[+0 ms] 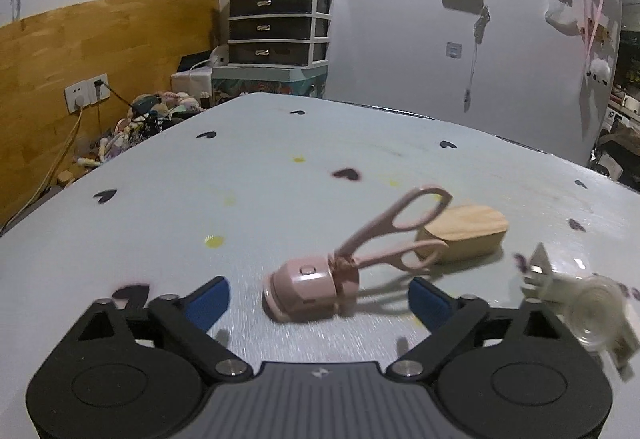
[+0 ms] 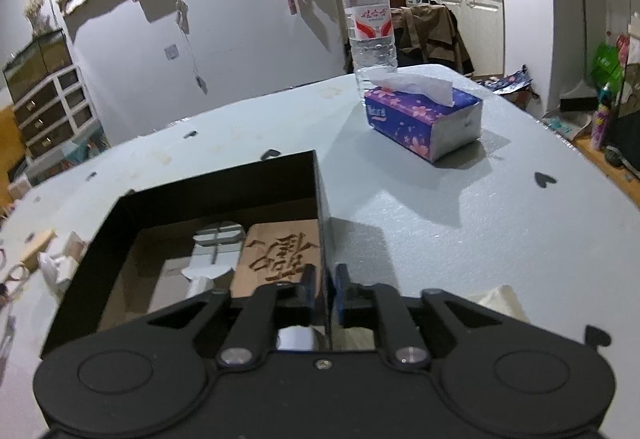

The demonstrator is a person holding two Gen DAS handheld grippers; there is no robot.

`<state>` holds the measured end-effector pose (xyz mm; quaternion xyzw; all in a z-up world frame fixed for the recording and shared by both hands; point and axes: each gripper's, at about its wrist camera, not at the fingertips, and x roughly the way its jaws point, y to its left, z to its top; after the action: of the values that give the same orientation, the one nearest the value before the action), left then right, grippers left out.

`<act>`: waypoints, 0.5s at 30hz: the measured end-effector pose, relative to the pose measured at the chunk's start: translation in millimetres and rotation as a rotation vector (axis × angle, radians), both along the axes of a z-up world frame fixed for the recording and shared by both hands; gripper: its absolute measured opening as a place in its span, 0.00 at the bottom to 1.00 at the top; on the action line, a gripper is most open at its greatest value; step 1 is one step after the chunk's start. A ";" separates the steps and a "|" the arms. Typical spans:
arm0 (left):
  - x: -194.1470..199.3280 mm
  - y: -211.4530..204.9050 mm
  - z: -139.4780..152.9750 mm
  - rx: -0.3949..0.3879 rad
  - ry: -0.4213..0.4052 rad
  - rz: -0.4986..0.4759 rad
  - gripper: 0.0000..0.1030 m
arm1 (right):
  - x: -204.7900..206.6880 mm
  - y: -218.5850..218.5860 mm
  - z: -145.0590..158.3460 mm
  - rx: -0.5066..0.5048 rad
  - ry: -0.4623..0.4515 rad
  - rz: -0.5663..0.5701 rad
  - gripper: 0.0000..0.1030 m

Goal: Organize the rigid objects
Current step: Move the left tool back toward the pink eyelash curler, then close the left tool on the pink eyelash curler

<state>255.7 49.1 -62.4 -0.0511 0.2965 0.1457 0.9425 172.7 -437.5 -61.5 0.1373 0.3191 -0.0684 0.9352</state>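
You have the eyelash curler [image 1: 320, 279] near on the table [image 1: 160, 223]; the wooden block [image 1: 464, 233] lies just behind it, right.

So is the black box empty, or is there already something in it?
Not empty: the black box already holds a carved wooden plaque and a white-grey item beside it.

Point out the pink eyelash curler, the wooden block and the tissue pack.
pink eyelash curler [image 1: 308, 289]: left wrist view, on its pink head.
wooden block [image 1: 468, 229]: left wrist view, on its top face.
tissue pack [image 2: 420, 119]: right wrist view, on its purple top.
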 end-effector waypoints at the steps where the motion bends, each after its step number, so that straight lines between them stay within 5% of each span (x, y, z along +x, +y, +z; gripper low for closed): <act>1: 3.6 1.4 -1.9 0.005 0.001 -0.001 0.86 | -0.4 -0.3 0.0 0.007 -0.004 0.001 0.17; 11: 19.7 9.0 -13.1 0.020 0.020 -0.009 0.57 | 2.5 2.3 -1.9 -0.005 0.013 -0.020 0.17; 15: 18.6 10.9 -13.5 0.006 0.012 -0.010 0.57 | 4.2 6.8 -2.4 -0.035 0.023 -0.011 0.15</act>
<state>274.3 60.0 -76.0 -0.0458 0.3019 0.1423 0.9415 176.9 -430.7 -63.9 0.1220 0.3279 -0.0808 0.9333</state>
